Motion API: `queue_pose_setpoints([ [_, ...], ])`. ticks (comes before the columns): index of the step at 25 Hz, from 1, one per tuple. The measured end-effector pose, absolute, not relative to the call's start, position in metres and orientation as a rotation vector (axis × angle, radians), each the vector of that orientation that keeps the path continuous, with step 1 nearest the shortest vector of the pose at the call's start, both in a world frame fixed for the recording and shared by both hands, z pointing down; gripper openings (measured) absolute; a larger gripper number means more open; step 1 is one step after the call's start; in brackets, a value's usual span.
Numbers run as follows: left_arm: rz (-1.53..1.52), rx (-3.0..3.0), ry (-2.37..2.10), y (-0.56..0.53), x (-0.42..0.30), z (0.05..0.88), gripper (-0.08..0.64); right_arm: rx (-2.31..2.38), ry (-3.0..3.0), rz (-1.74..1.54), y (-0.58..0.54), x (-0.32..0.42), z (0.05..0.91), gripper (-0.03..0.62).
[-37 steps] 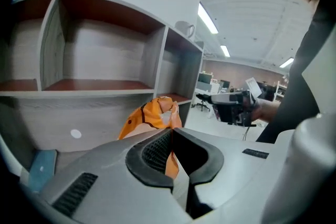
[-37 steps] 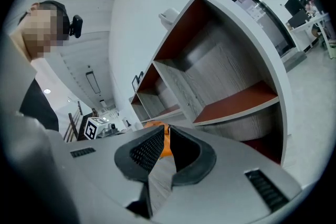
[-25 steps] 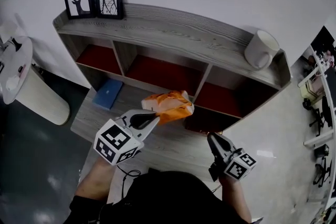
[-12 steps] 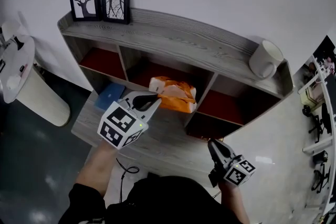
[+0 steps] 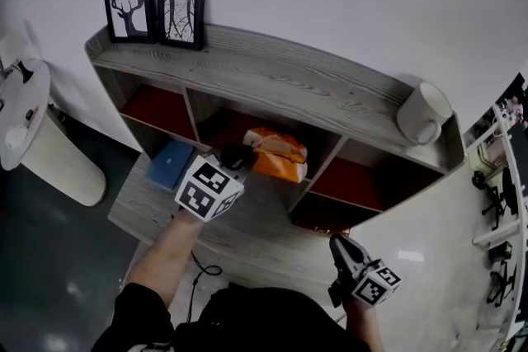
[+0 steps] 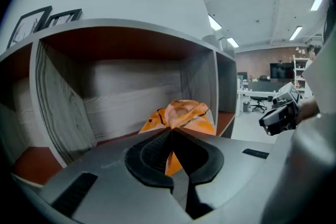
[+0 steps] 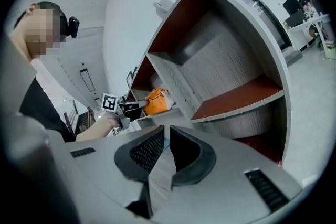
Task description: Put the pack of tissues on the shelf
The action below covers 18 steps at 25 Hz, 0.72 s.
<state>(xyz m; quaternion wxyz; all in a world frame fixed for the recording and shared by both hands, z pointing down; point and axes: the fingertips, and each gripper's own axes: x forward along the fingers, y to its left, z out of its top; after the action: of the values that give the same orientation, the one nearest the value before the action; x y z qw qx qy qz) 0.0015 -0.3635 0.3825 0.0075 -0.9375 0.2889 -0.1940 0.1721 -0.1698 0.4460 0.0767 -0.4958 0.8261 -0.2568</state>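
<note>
The orange pack of tissues [image 5: 279,154] hangs at the mouth of the shelf's middle compartment, just above its red floor. My left gripper [image 5: 243,154] is shut on the pack's near edge. In the left gripper view the jaw tips [image 6: 170,131] pinch the orange wrapper [image 6: 184,113], with the compartment's back wall behind. My right gripper [image 5: 337,239] hovers low at the front right, away from the shelf. Its jaws [image 7: 167,128] stand a narrow slit apart with nothing between them. The right gripper view also catches the pack [image 7: 155,100] from the side.
The grey wooden shelf unit [image 5: 272,70] has red-floored compartments. Two framed pictures [image 5: 153,2] stand on its top left and a white mug [image 5: 425,113] on its top right. A blue box [image 5: 169,165] lies on the lower board at left. A white round table [image 5: 25,107] is far left.
My left gripper has carried the pack away from me and up toward the shelf, from over the lower board to the middle compartment's mouth. The right gripper has stayed put.
</note>
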Motion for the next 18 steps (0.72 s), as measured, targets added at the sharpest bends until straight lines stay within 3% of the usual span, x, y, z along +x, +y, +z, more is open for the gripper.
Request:
queue_pose_setpoints([
  [18, -0.644, -2.767, 1.092, -0.423, 0.022, 0.389, 0.038, -1.575, 2.404, -0.769, -0.17, 0.196, 0.445, 0.02],
])
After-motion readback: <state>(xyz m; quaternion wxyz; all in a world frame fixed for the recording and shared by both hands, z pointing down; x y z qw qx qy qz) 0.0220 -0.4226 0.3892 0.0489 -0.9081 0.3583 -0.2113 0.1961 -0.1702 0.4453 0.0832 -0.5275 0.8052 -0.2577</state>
